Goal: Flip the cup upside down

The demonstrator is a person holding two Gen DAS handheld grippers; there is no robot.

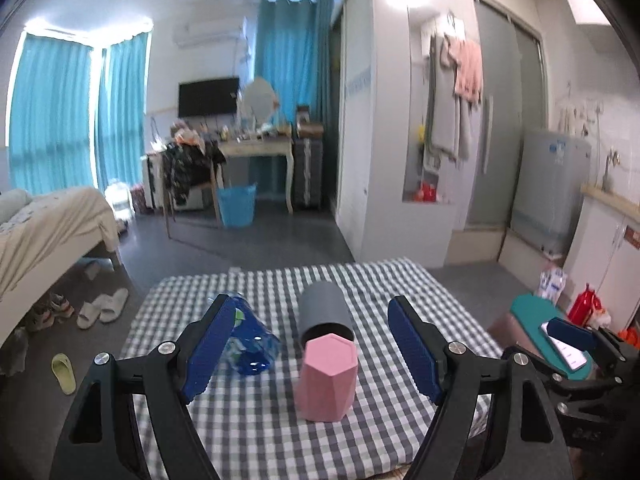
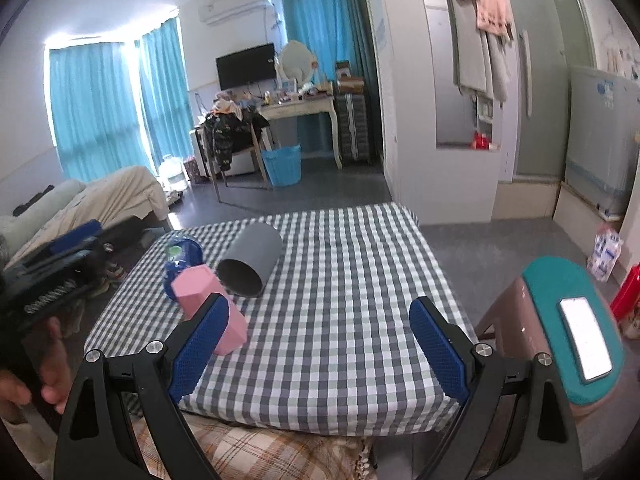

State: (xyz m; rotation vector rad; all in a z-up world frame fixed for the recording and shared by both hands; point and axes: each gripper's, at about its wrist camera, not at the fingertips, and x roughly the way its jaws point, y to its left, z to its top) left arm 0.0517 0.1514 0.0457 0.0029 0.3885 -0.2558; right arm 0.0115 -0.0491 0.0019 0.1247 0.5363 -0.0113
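Note:
A pink faceted cup stands on the checked tablecloth with its closed end up; it also shows in the right wrist view. Behind it a grey cup lies on its side, its open mouth toward me, also seen in the right wrist view. My left gripper is open, with the pink cup between its fingers but apart from them. My right gripper is open and empty over the table's near right part.
A blue water bottle lies on its side left of the cups. A stool with a teal seat and a lit phone stands right of the table. A bed and slippers are at left.

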